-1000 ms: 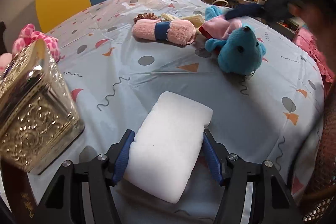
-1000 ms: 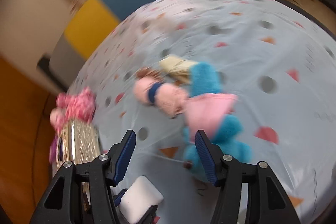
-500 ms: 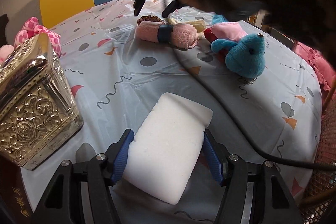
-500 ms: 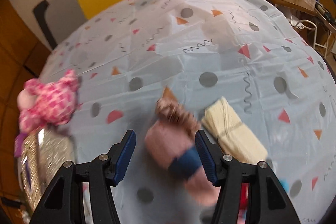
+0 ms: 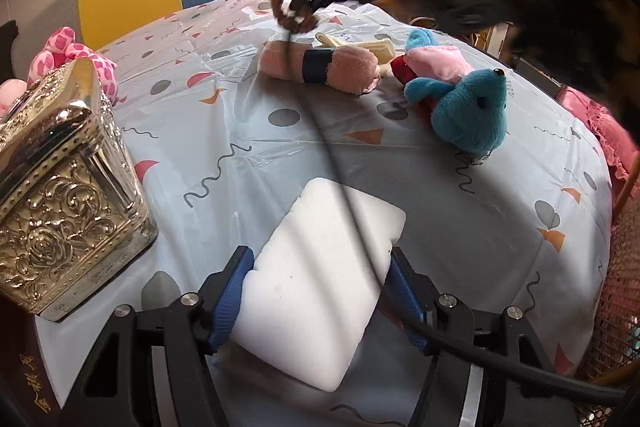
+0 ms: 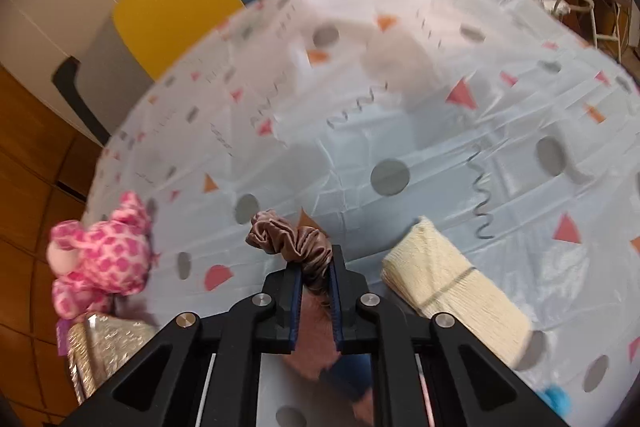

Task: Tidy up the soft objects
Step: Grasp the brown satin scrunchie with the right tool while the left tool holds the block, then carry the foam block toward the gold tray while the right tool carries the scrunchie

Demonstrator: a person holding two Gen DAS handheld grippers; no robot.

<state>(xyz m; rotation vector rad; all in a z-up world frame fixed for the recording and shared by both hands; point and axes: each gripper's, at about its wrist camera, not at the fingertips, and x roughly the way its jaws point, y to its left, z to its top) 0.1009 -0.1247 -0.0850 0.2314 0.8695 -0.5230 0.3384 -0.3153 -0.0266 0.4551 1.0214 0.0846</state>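
Brown satin scrunchie [image 6: 289,241] is pinched in the right gripper [image 6: 314,269], whose jaws have just snapped closed on it, and it hangs clear of the tablecloth [image 6: 400,131] above the pink rolled towel [image 5: 320,67]. Down at the near edge the left gripper [image 5: 318,291] sits about half open, its blue pads [image 5: 230,301] against both sides of the white sponge [image 5: 320,291] lying on the cloth. Cream roll [image 6: 452,279] lies just beside the towel, blue plush toy [image 5: 464,107] near it, silver box [image 5: 60,195] on the left.
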